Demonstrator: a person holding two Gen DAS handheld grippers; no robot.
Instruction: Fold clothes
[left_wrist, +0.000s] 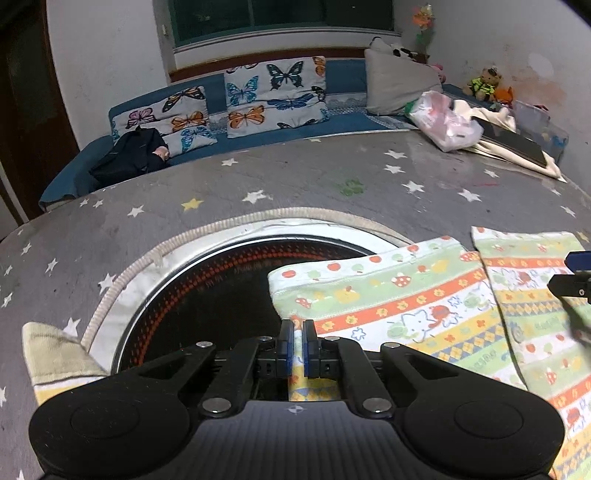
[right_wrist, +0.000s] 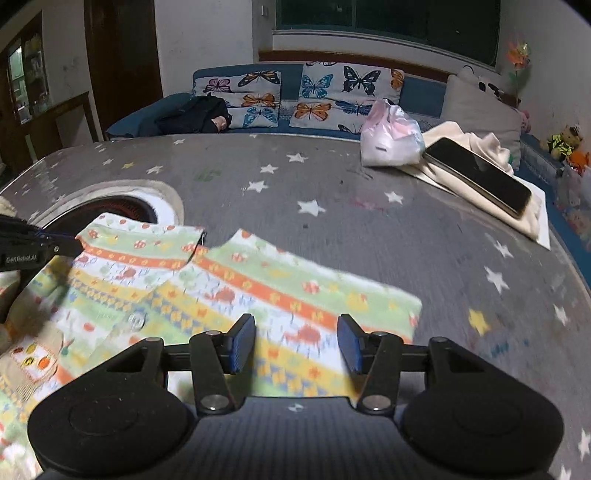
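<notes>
While the left gripper (left_wrist: 298, 345) has its jaws clamped on an edge of the striped, cartoon-printed cotton child's garment (right_wrist: 236, 291), the right gripper (right_wrist: 297, 341) hangs over it with jaws apart, gripping nothing. That garment lies flat on the grey star-patterned table cover (right_wrist: 332, 192), its sleeves toward twelve o'clock. Best to pinch the matching edge squarely, then carry both sides evenly.

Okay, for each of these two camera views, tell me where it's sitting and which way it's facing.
Left wrist: on the left tool, looking down along its fingers, shut on the patterned garment beside a round opening.
Right wrist: on the right tool, looking down along open fingers above the same garment.
Shared: garment, starred table cover, butterfly cushions; each view shows the other tool at its edge.
</notes>
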